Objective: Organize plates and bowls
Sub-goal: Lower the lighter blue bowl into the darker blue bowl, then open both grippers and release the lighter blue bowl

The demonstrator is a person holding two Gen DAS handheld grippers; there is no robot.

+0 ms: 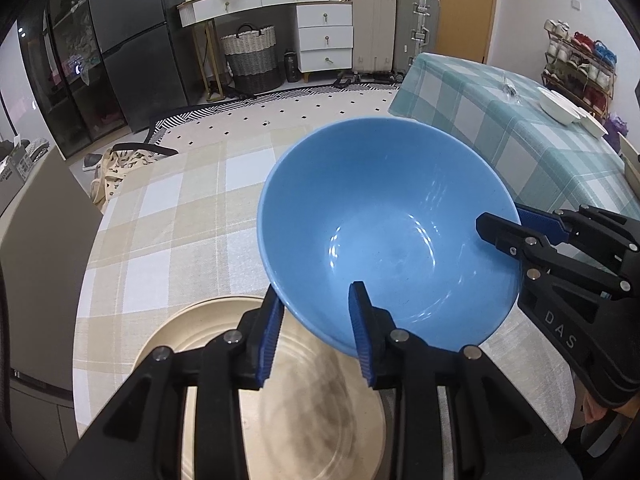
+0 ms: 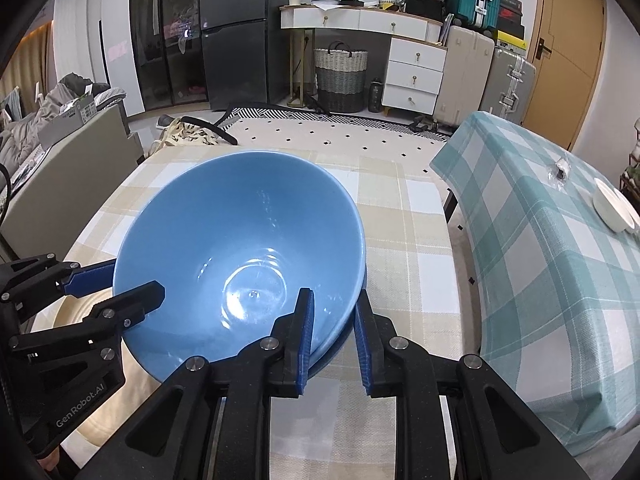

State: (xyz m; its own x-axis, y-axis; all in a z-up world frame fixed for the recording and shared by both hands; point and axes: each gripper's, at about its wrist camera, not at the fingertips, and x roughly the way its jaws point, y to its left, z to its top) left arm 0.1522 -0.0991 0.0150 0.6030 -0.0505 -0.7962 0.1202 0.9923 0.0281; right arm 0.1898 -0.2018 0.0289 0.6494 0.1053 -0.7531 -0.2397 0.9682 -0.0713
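Holding the blue bowl (image 1: 384, 232) by its rim with both grippers, I have it tilted over the near part of the bench (image 1: 168, 216), which wears a beige checked cloth. The left gripper (image 1: 320, 332) has its jaws clamped on the near-left rim, one blue pad inside the bowl and one outside against the wall. The right gripper (image 2: 336, 340) bites the opposite rim the same way, jaws closed down tight on the thin wall. In the left wrist view the bowl hangs partly above a large cream plate (image 1: 280, 400) that lies flat at the bench's near edge; I cannot tell whether the bowl's foot touches it.

I judge the bowl to be glazed ceramic: stiff, fairly heavy for a rim pinch, slick under the pads and liable to chip or break if it slips. The rim is the only sensible hold, and two opposite grips keep it from swinging. A round bowl has no long axis to speak of; its mouth faces up and back toward the cameras, with the far rim raised higher than the near one.

Across a gap to the right stands a second bench with a teal checked cloth (image 2: 560, 280), carrying small white bowls (image 2: 612, 208) near its far right edge, well apart from my load.
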